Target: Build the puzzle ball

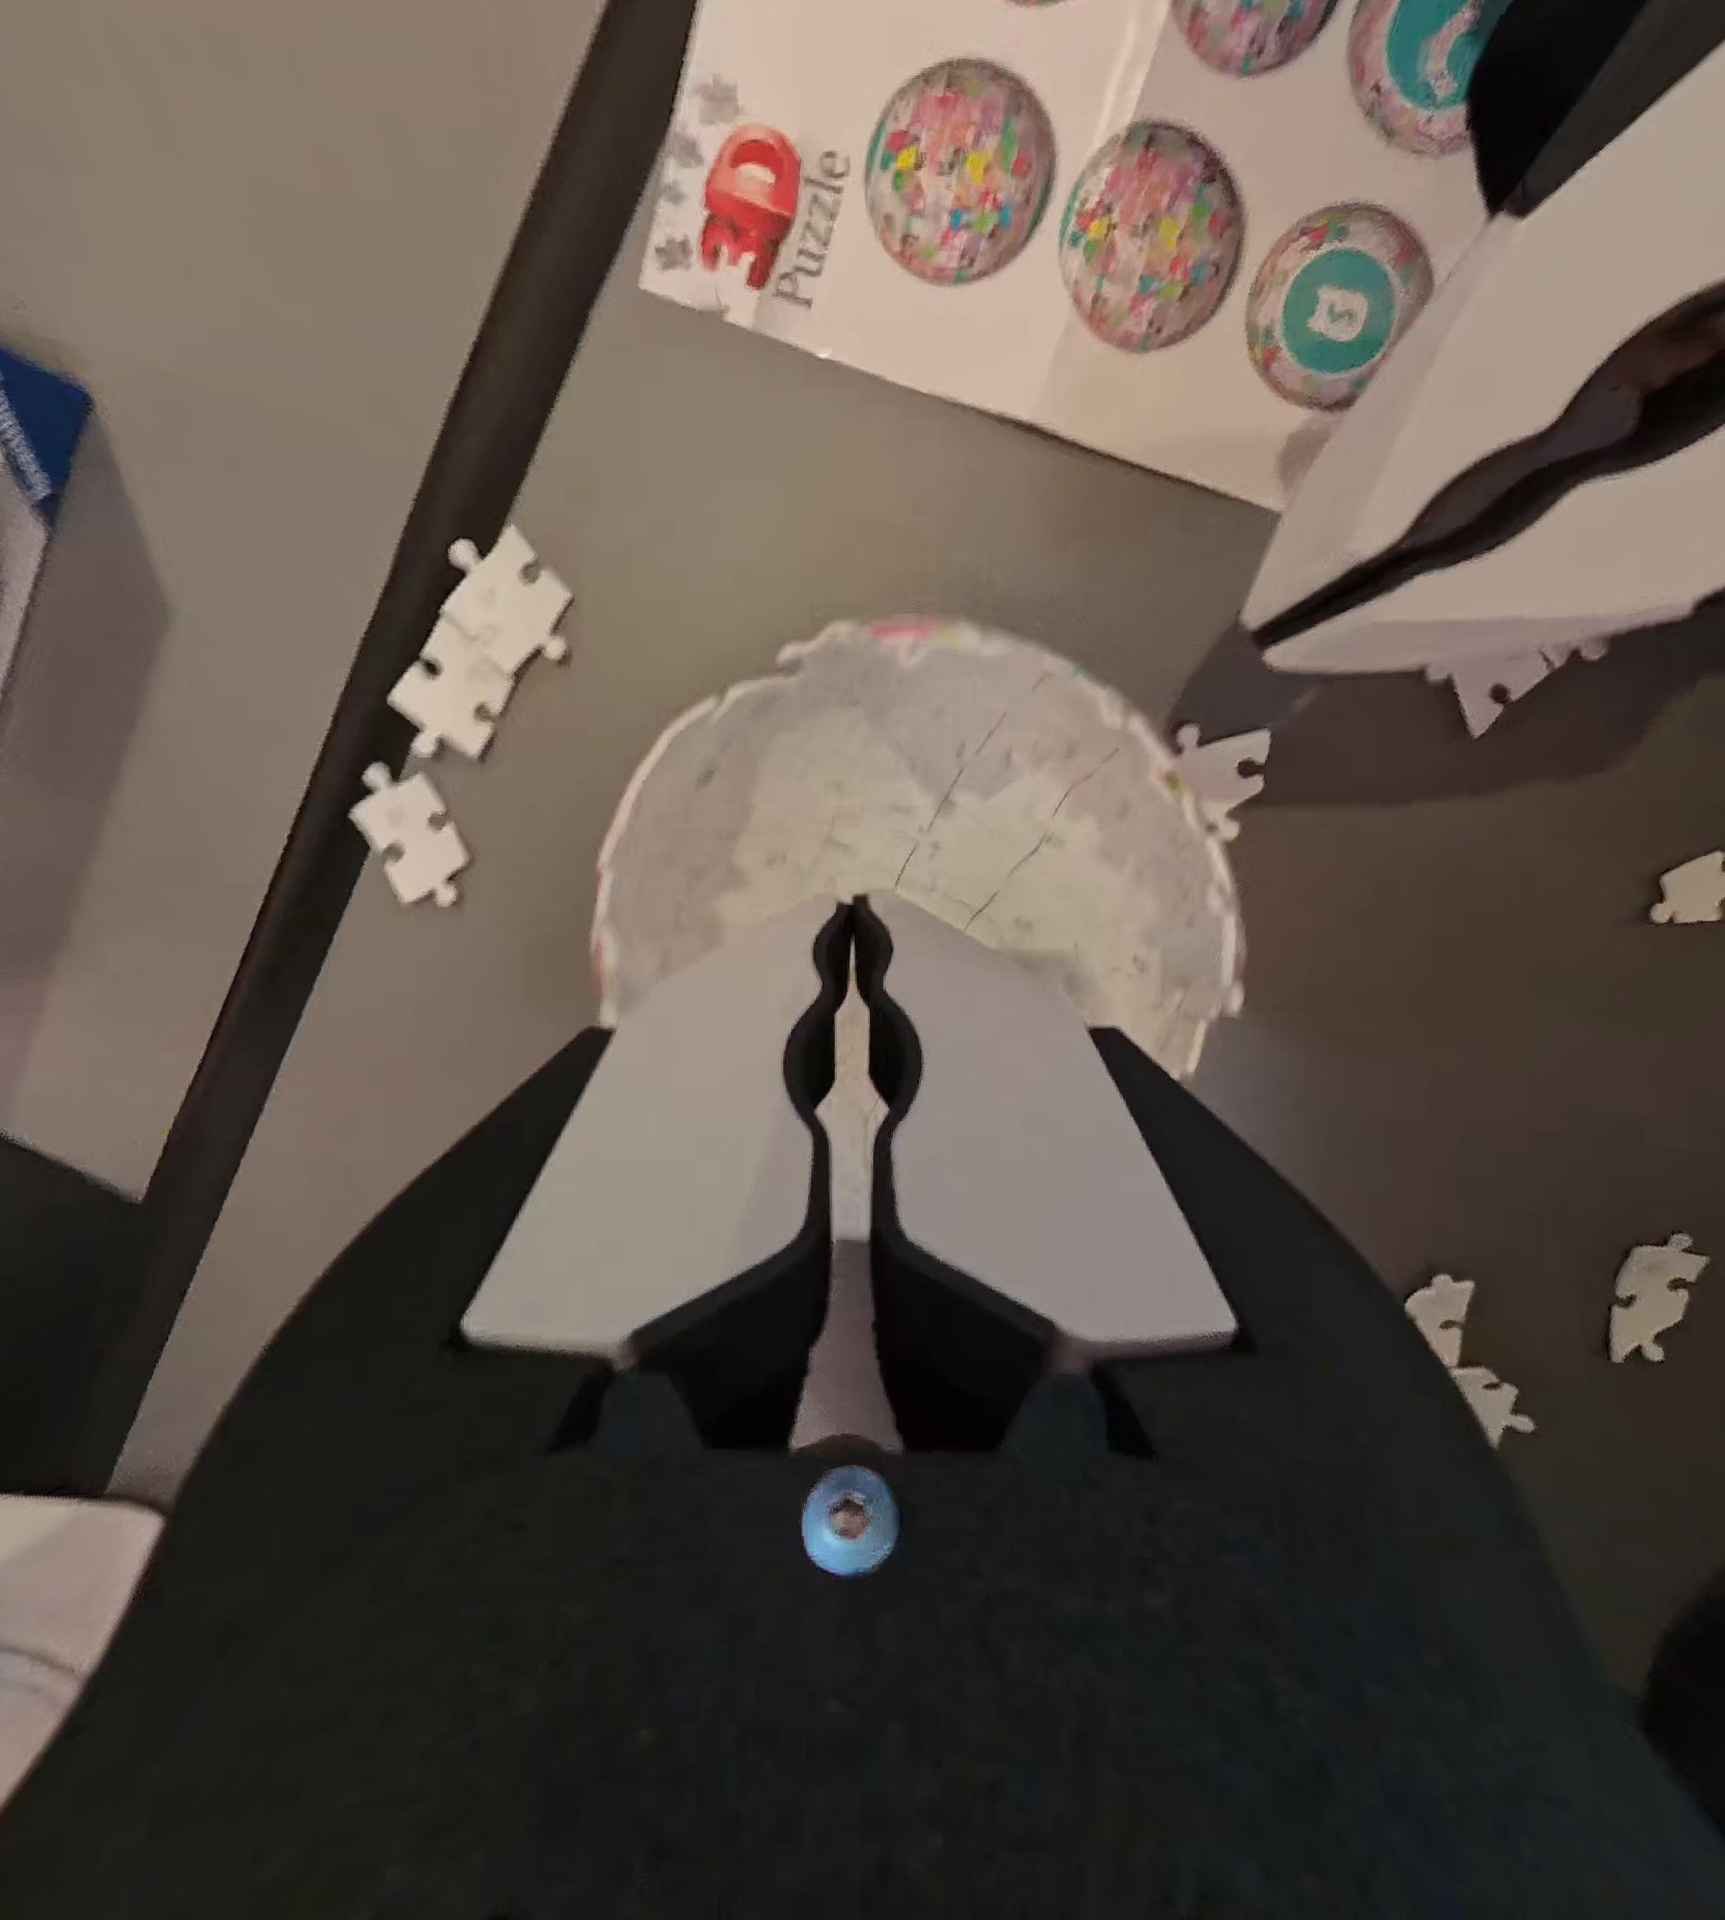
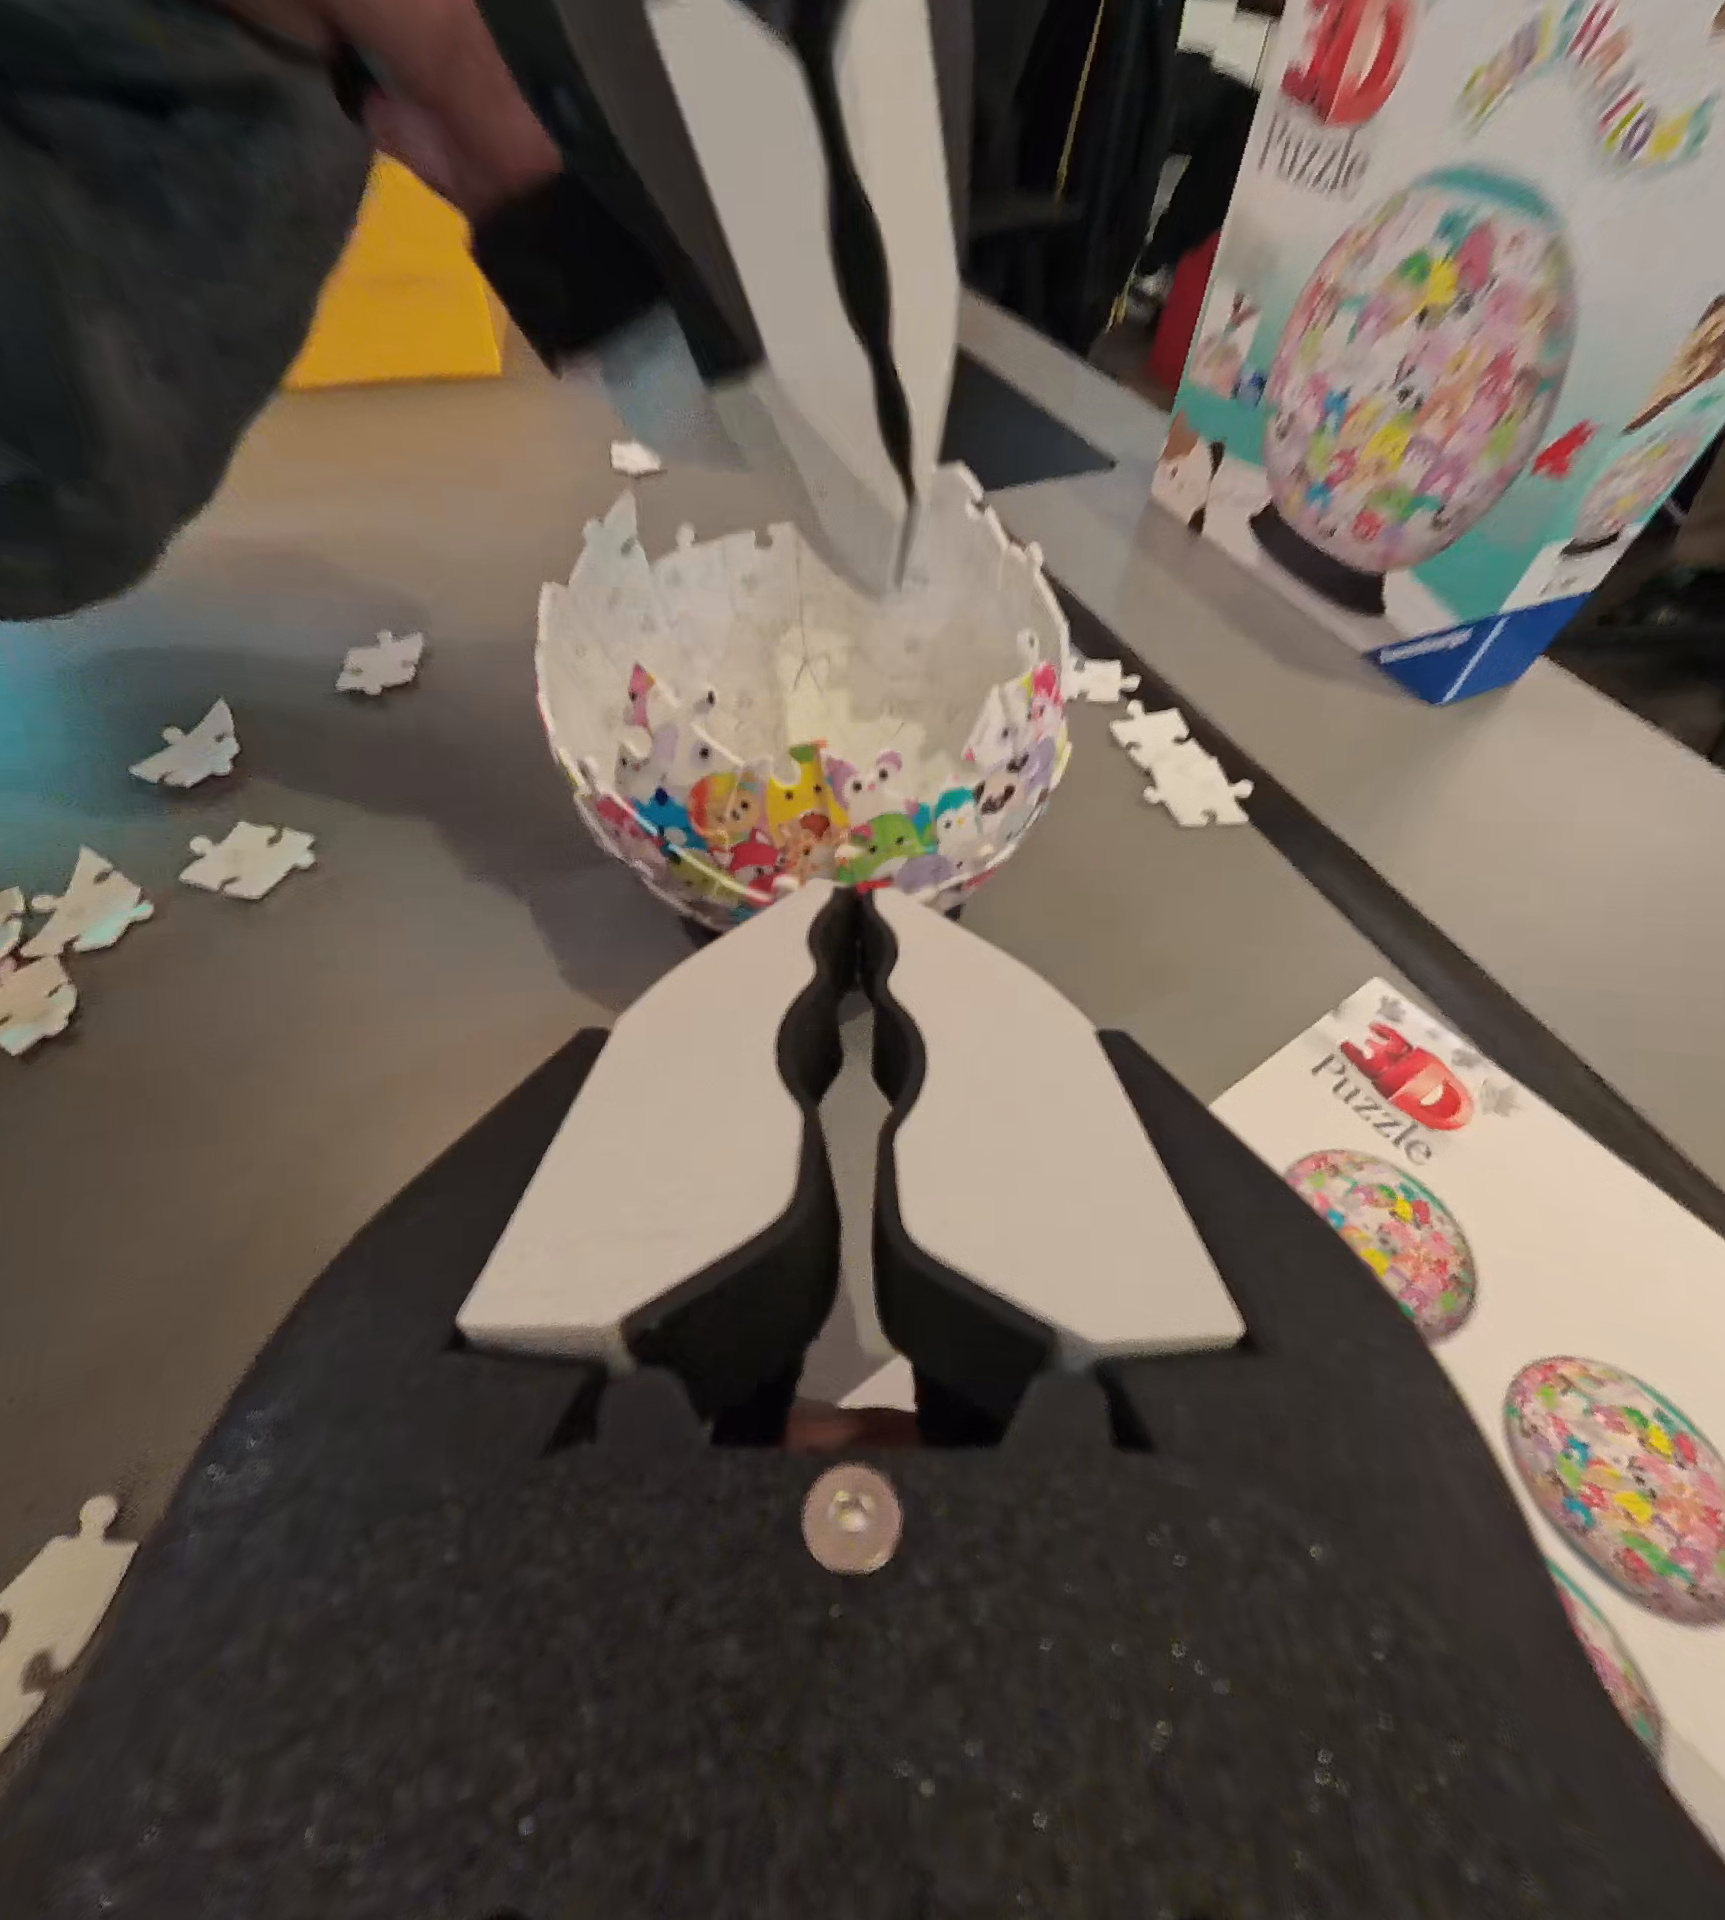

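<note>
On the grey table [image 2: 318,1091], near its dark edge strip, stands the half-built puzzle ball [image 2: 804,727]: an open bowl, colourful printed side out, white backs showing within, its rim jagged with unfilled tabs. By the look of it roughly the lower half is assembled; the upper half is yet to go on. Left gripper [image 2: 902,561] comes down from above with its tips inside the bowl, close to or touching the inner wall; its jaws are pressed together, and no piece can be made out between them in either view. Left wrist view looks straight down into the white interior [image 1: 941,790]. Right gripper [image 2: 856,914] hovers low just in front of the ball, at its coloured lower wall; jaws closed tip to tip, nothing held that can be seen. Loose pieces [image 2: 245,857] lie scattered white side up to one side of the ball, a joined pair [image 2: 1180,774] to the other, more near the edge [image 1: 484,634]. Instruction sheet [image 2: 1585,1351] lies flat beside the right gripper; the puzzle box [image 2: 1440,343] stands beyond the strip. Judgement: many pieces left to place, and neither gripper seems to carry one, so a pick-up likely comes next.
</note>
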### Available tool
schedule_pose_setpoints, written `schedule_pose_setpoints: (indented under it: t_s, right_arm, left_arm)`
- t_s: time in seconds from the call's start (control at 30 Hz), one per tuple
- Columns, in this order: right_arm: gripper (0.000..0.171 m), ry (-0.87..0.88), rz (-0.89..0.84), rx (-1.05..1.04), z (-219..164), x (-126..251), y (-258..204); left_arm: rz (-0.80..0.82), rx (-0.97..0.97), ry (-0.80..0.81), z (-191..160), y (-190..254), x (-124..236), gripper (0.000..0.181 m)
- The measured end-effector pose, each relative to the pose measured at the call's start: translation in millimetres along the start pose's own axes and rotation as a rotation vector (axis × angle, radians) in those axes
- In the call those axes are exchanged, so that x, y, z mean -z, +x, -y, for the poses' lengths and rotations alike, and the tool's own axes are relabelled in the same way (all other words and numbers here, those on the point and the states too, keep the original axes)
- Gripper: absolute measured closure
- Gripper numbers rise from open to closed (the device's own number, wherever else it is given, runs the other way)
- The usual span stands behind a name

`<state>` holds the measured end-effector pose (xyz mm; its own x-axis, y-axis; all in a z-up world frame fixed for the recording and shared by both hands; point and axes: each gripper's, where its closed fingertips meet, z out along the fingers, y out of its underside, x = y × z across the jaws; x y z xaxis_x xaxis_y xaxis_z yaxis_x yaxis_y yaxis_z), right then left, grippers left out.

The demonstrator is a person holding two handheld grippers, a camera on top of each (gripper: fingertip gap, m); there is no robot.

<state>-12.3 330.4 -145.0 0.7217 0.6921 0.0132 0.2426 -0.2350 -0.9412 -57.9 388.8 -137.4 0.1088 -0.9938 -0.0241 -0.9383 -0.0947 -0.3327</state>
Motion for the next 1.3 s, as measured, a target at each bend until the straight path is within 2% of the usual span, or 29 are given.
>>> schedule_pose_setpoints:
  t_s: [0.1,0.3,0.47,0.53,0.57,0.67,0.77,0.9,0.97,1.07,1.3]
  right_arm:
    - [0.171,0.036,0.015,-0.032,5.3,-1.8,-1.3]
    - [0.171,0.042,0.016,-0.041,2.7,-10.3,-1.8]
    - [0.170,0.004,0.061,-0.064,-4.6,-4.1,-5.9]
    - [0.159,0.006,0.126,-0.056,-2.2,-2.0,-15.8]
    - [0.157,-0.007,0.131,-0.050,-2.7,-1.8,-17.7]
    - [0.150,-0.027,0.102,-0.013,-6.8,-3.4,-16.8]
    - [0.148,-0.078,0.099,-0.026,-19.1,-6.9,-15.1]
    - [0.147,-0.094,0.089,-0.051,-26.5,-10.2,-12.1]
    - [0.148,-0.085,0.092,-0.060,-25.5,-10.3,-12.3]
    - [0.149,-0.082,0.099,-0.060,-25.4,-9.6,-13.2]
    - [0.152,-0.081,0.106,-0.067,-25.6,-7.7,-12.9]
  left_arm:
    - [-0.087,-0.018,-0.050,7.7,10.6,-19.5,0.181]
    - [-0.193,-0.081,-0.134,-0.3,30.6,-38.9,0.181]
    - [-0.195,-0.083,-0.169,-9.2,29.5,-35.2,0.181]
    - [-0.195,-0.067,-0.159,-12.2,27.4,-25.3,0.181]
    - [-0.198,-0.052,-0.141,-11.9,26.9,-19.2,0.179]
    - [-0.260,0.045,-0.047,-3.1,35.5,0.7,0.156]
    - [-0.340,0.141,0.043,4.5,55.1,12.2,0.147]
    - [-0.251,0.167,0.055,-1.9,58.4,4.1,0.141]
    - [-0.258,0.174,0.033,-5.4,63.4,-1.8,0.142]
    - [-0.258,0.168,0.004,-8.3,66.2,-7.0,0.160]
    - [-0.324,0.171,0.015,-6.1,72.0,-6.1,0.176]
